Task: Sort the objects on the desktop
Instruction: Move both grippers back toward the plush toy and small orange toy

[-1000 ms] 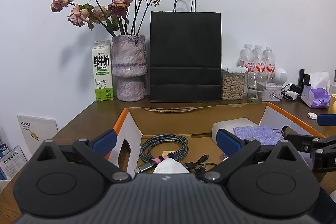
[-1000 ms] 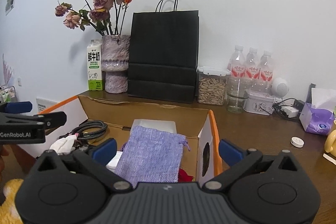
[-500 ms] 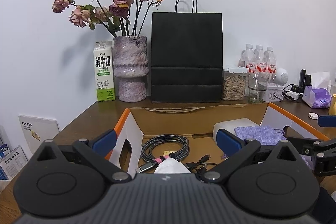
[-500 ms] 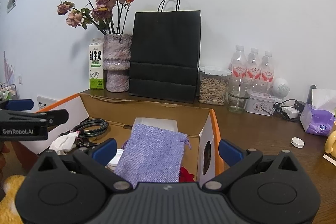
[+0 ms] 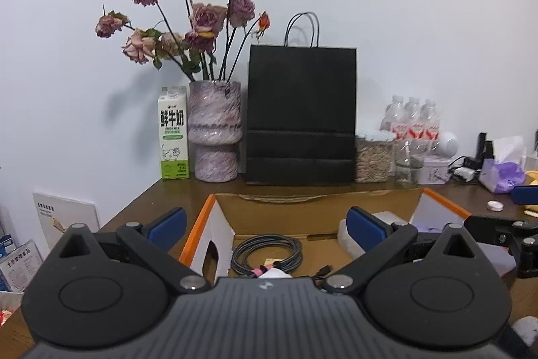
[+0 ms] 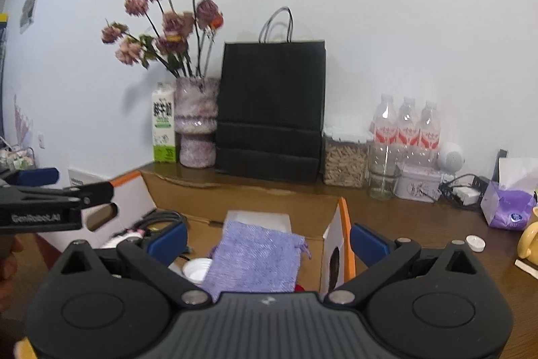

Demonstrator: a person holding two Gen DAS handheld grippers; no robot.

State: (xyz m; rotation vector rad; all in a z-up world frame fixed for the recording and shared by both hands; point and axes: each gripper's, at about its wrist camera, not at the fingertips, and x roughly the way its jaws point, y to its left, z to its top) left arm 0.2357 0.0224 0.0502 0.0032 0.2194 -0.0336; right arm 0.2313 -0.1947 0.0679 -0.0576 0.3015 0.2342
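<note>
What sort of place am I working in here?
Probably a home or small-office desk against a white wall: a brown desktop holding a vase of dried roses, a milk carton and an open cardboard box.

A brown wooden table (image 5: 188, 190) carries an open cardboard box (image 5: 225, 224) near; far along the wall stand milk carton (image 5: 173, 133), vase (image 5: 215, 130), black paper bag (image 5: 301, 113).

A plain white wall (image 5: 403, 5) is running behind a dark brown wooden desk (image 6: 420, 217), and soft even light is casting a faint flower shadow on it. At the far left of the right wrist view, a small picture (image 6: 29, 5) is hanging on the wall.
</note>
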